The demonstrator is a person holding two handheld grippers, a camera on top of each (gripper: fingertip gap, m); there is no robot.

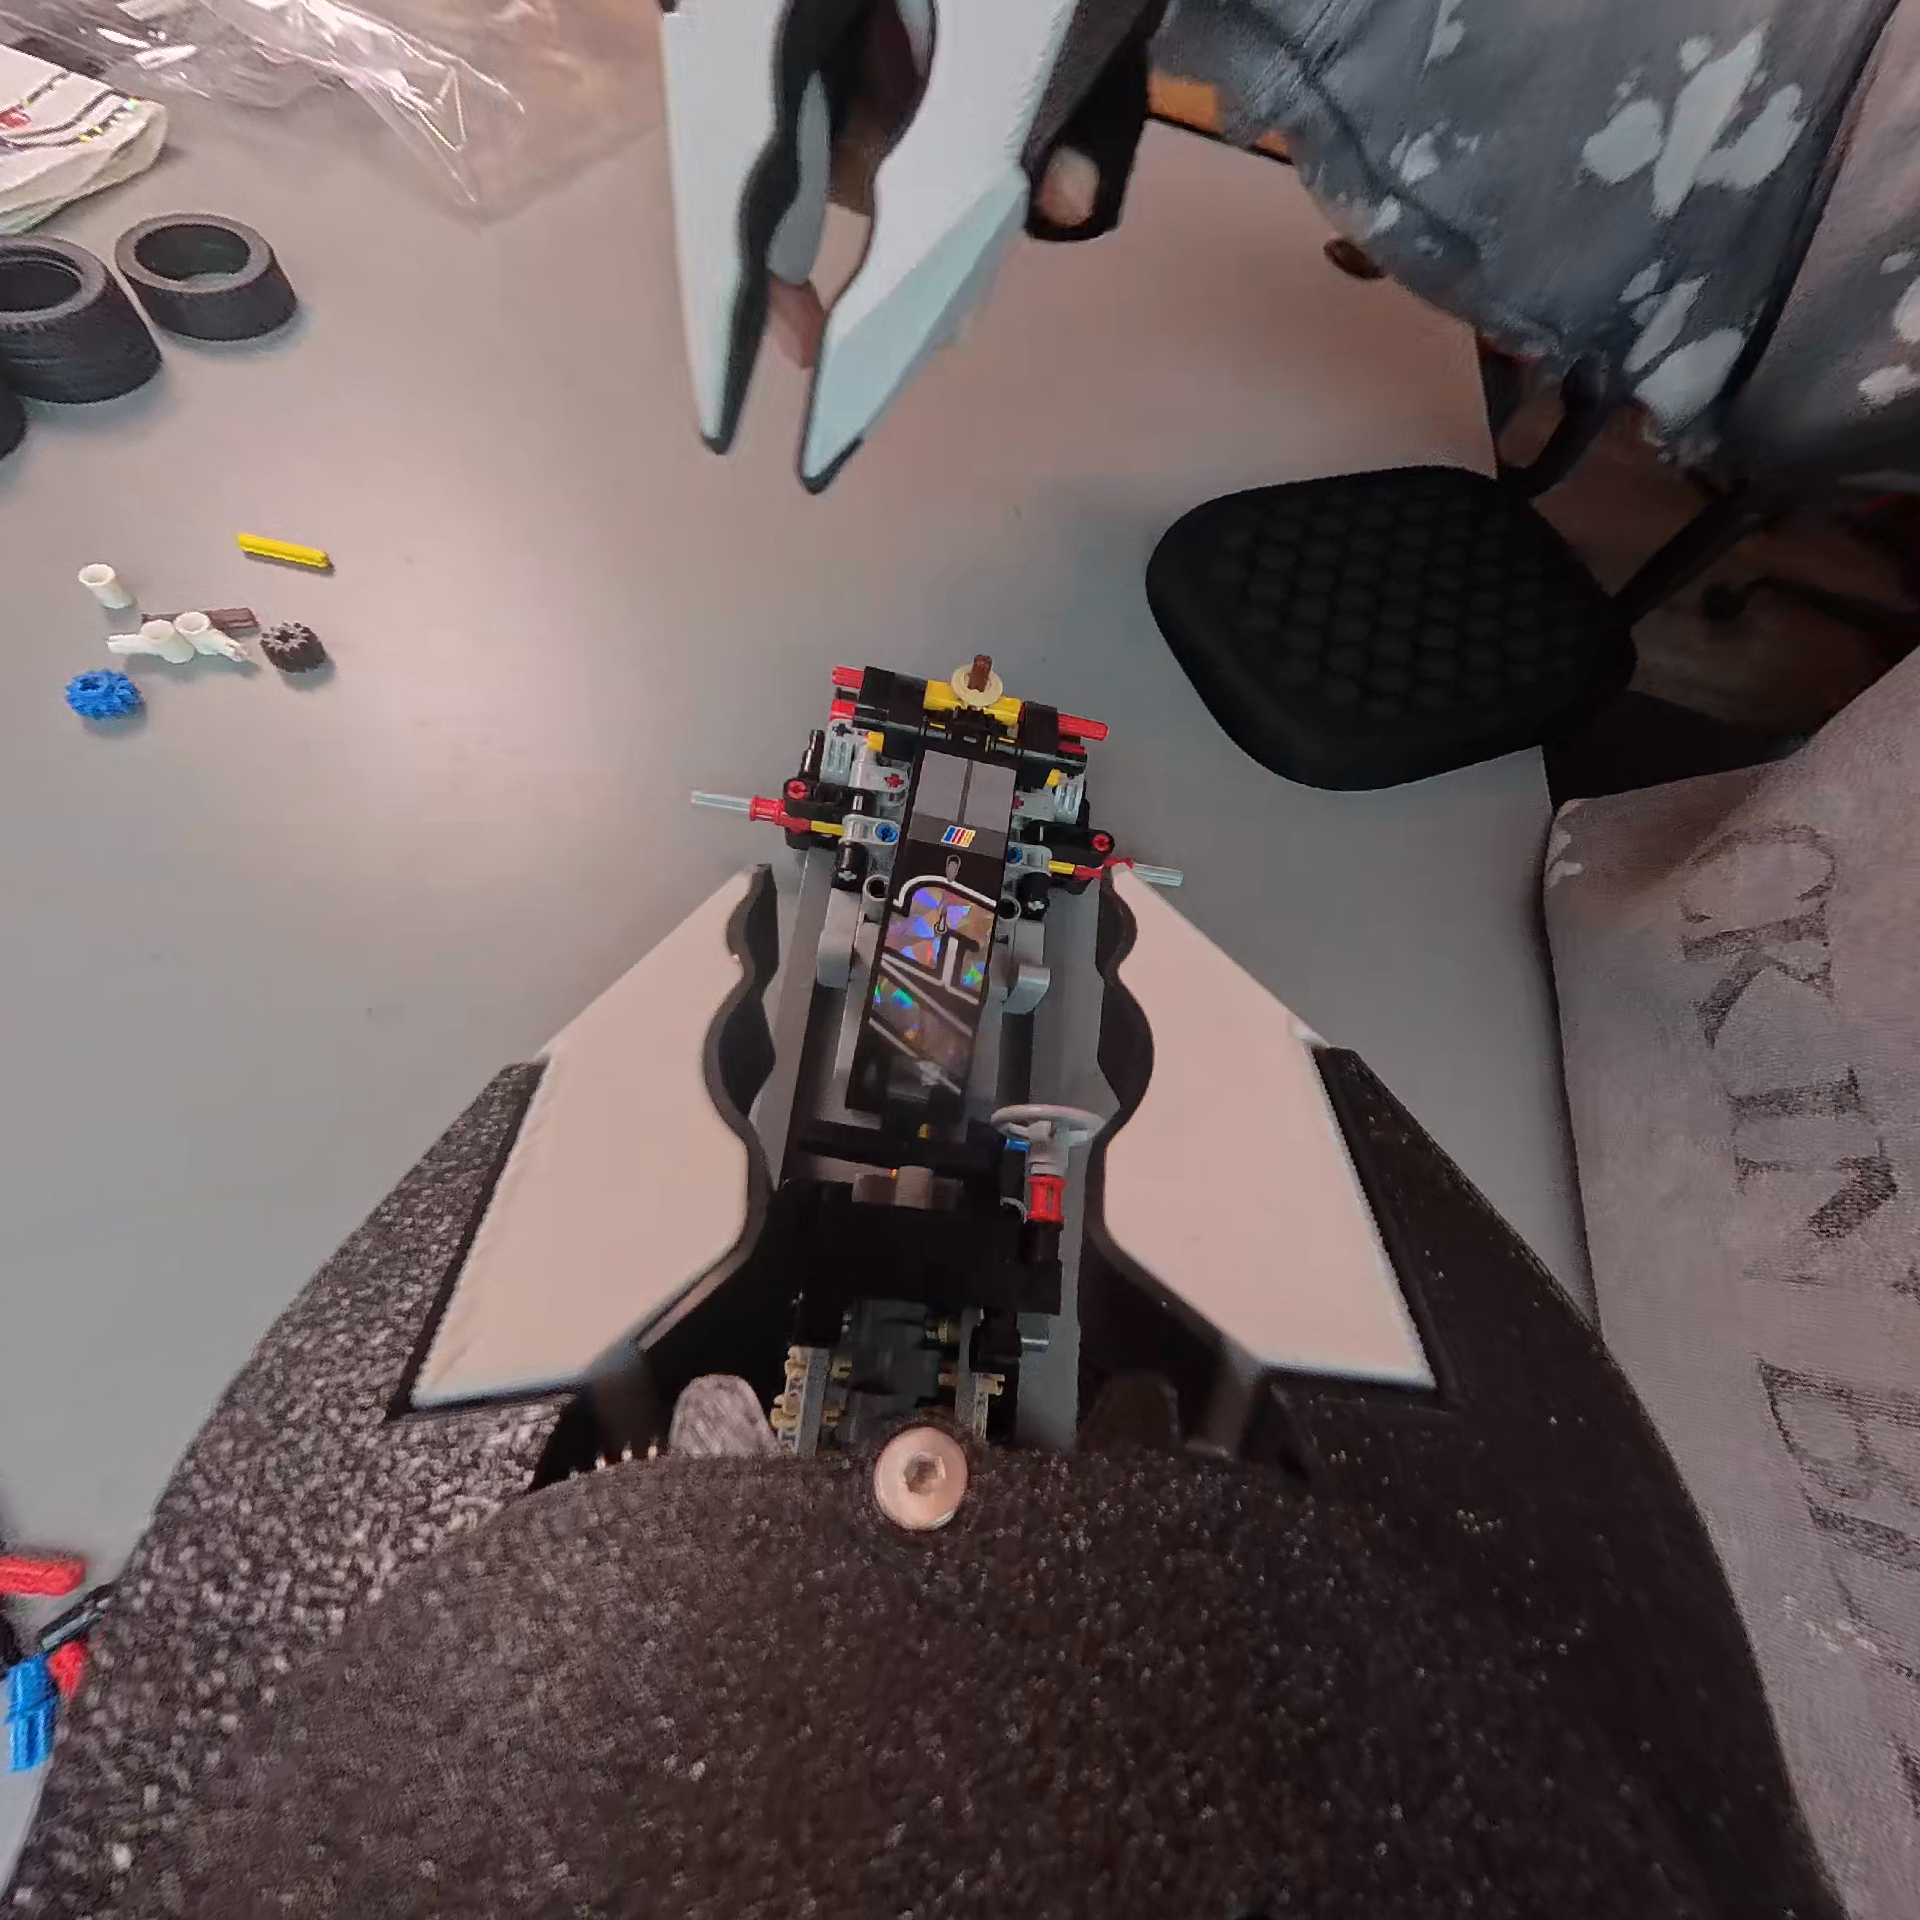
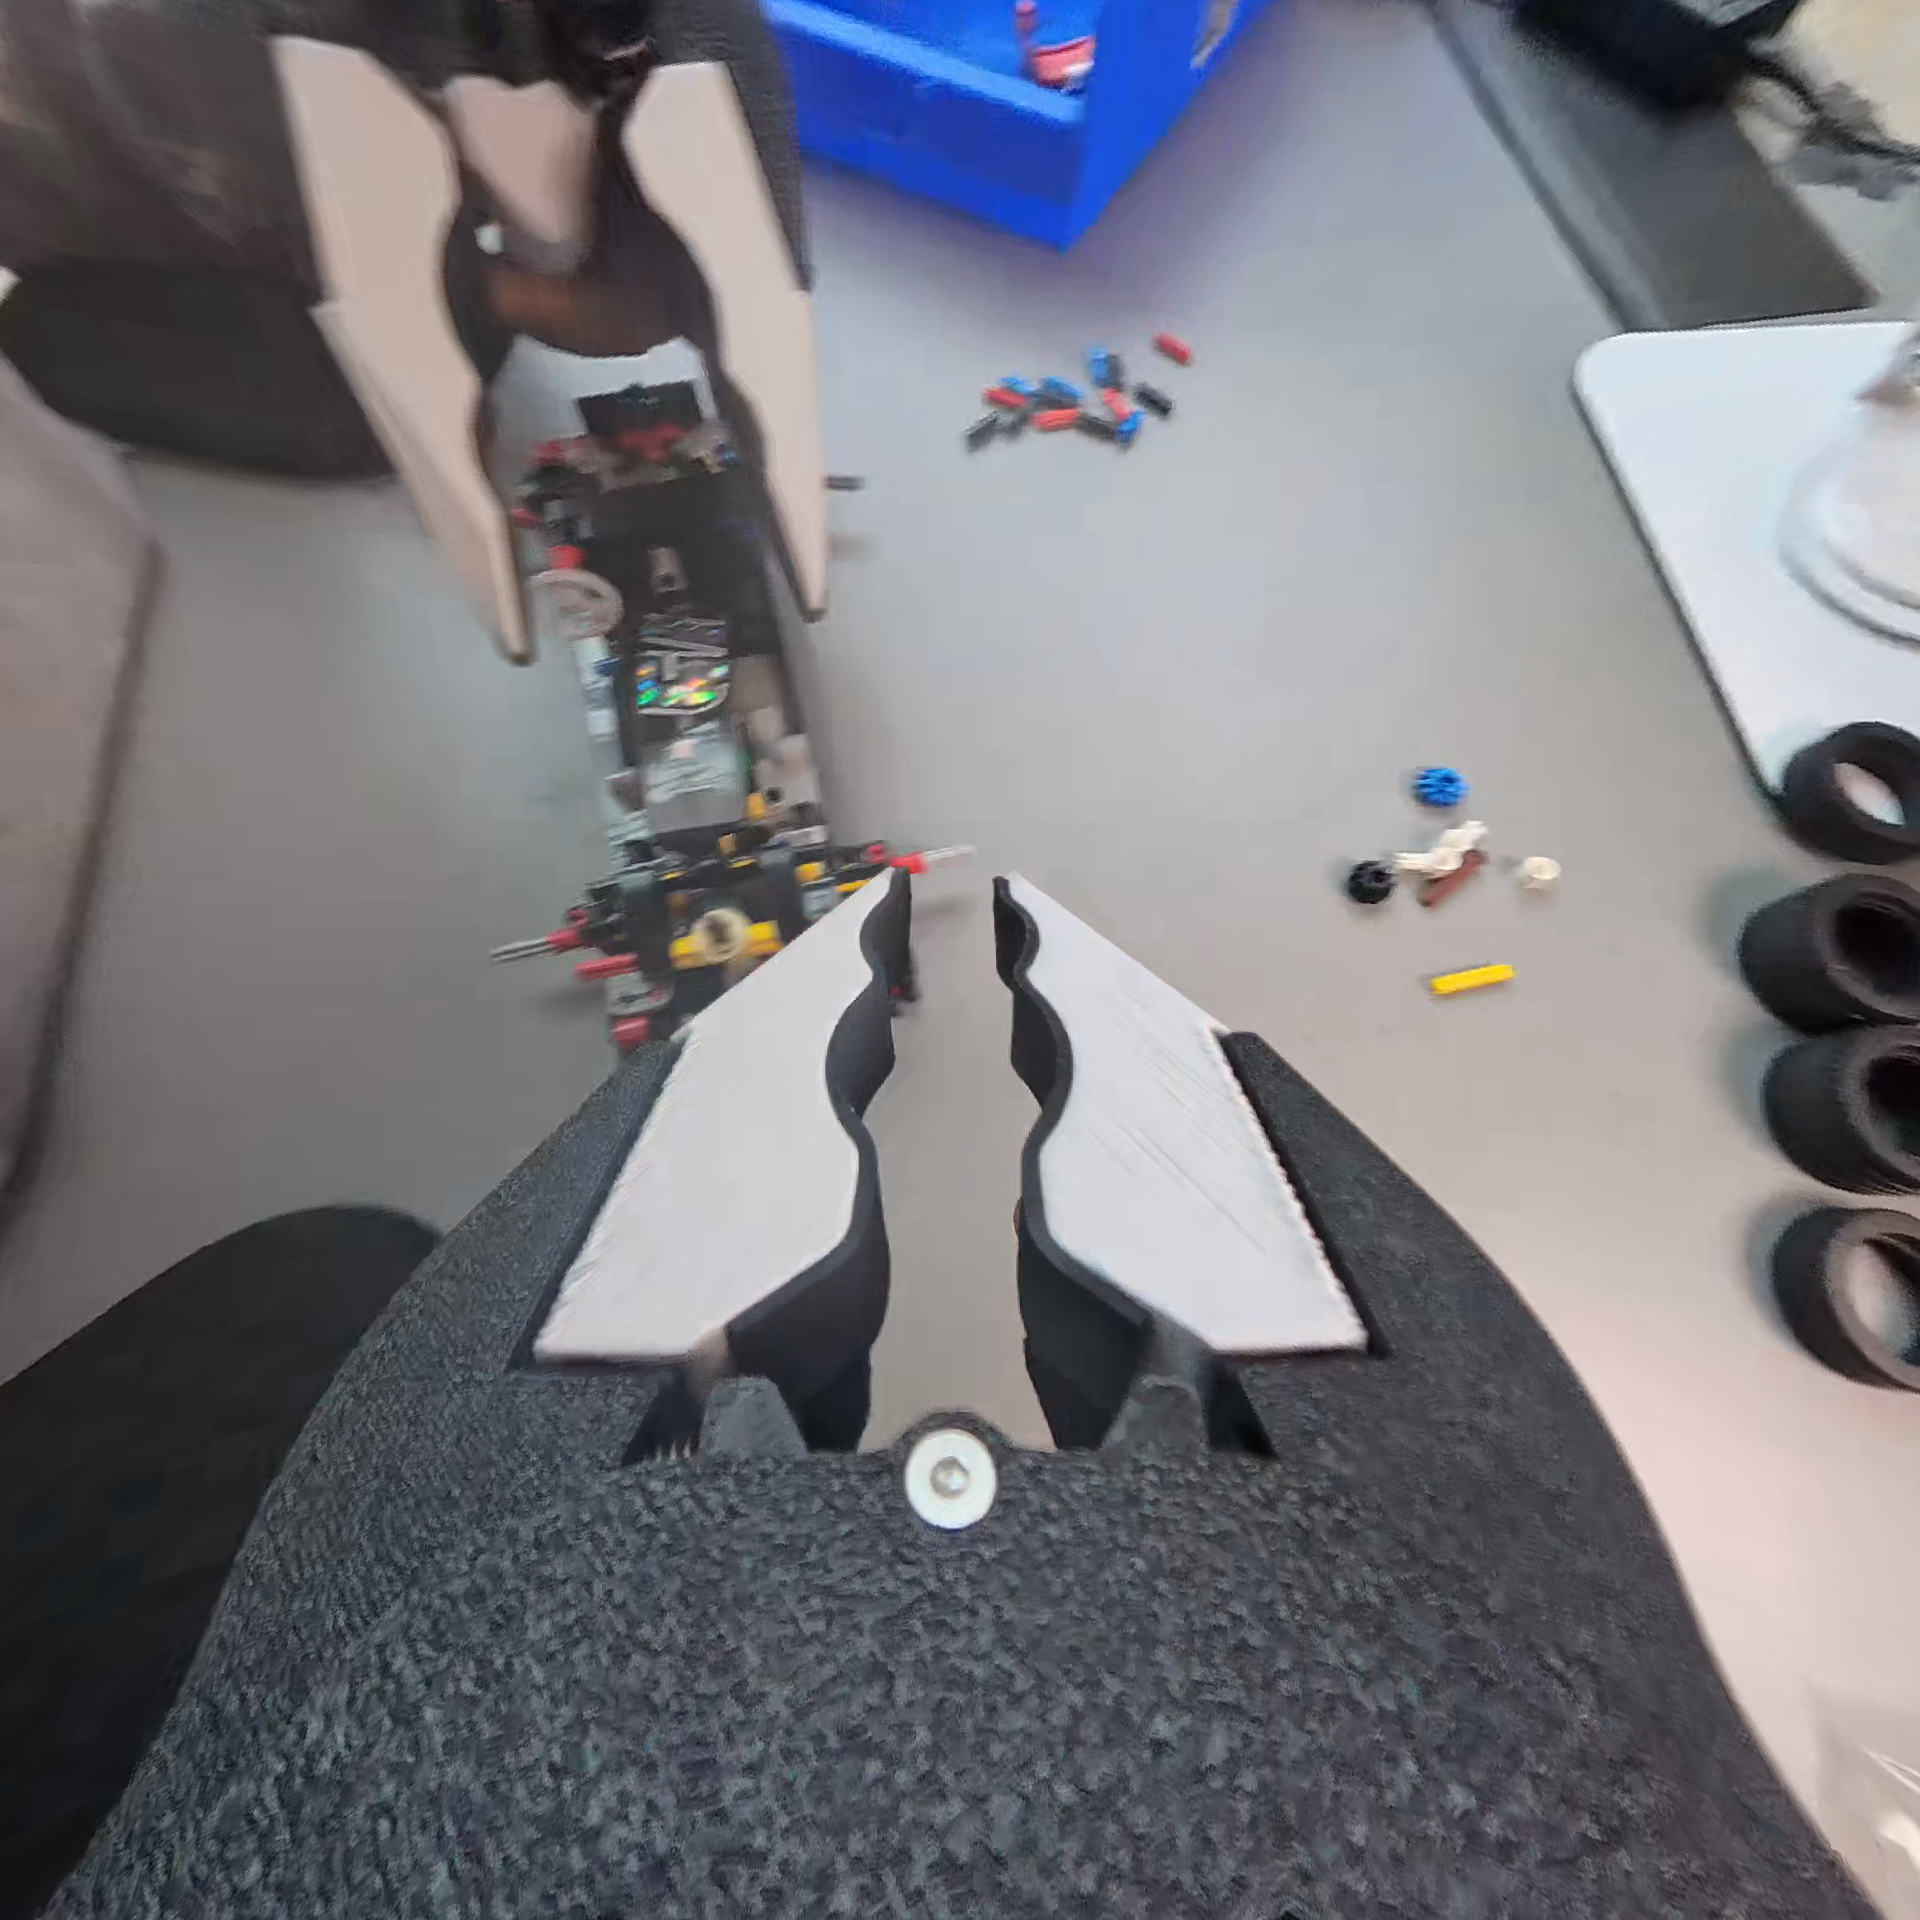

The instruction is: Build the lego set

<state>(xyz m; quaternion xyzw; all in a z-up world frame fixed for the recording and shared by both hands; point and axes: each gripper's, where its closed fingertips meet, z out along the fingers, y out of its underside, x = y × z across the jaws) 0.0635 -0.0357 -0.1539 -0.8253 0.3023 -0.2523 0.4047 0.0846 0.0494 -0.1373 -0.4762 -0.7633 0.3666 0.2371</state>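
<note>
A long black Lego car chassis [image 1: 935, 935] with a shiny sticker, a grey steering wheel and red and yellow parts at its far end lies on the grey table. My left gripper [image 1: 940, 878] is shut on the chassis, one finger along each side. In the right wrist view the chassis [image 2: 686, 727] runs away from me, with the left gripper [image 2: 665, 631] over its far half. My right gripper [image 2: 951, 881] is a little open and empty, with its tips beside the near axle end of the chassis. It also shows in the left wrist view [image 1: 767, 462], beyond the chassis front.
Loose parts lie on the table: a yellow axle [image 2: 1470, 980], a blue gear [image 2: 1439, 784], a black gear [image 2: 1369, 881], white connectors [image 1: 177, 639] and a pile of pins [image 2: 1081, 400]. Black tyres [image 2: 1849, 945] sit at the right. A blue bin [image 2: 987, 114] stands at the back. A black chair seat [image 1: 1382, 623] is off the table edge. The left gripper's tips are roughly 10 cm from the right gripper's.
</note>
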